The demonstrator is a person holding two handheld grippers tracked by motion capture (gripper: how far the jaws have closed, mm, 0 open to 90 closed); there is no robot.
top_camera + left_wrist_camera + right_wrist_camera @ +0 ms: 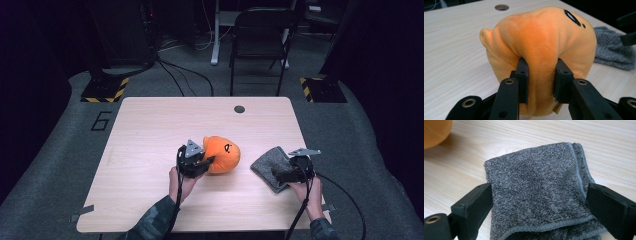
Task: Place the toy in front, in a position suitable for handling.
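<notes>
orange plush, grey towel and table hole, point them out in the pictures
orange plush (541,32), left gripper view, upper bulge above the pinch
grey towel (534,185), right gripper view, middle of top fold
table hole (239,109), high view, its centre

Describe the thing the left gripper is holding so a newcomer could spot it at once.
On the light wooden table, near its middle, lies an orange plush toy, pinched by the left gripper. Unlike the flat grey folded towel beside it, it is round, bright orange, with black facial markings.

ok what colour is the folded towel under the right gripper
Mottled grey, with a lighter grey stitched hem; the towel shows best in the right gripper view.
</notes>
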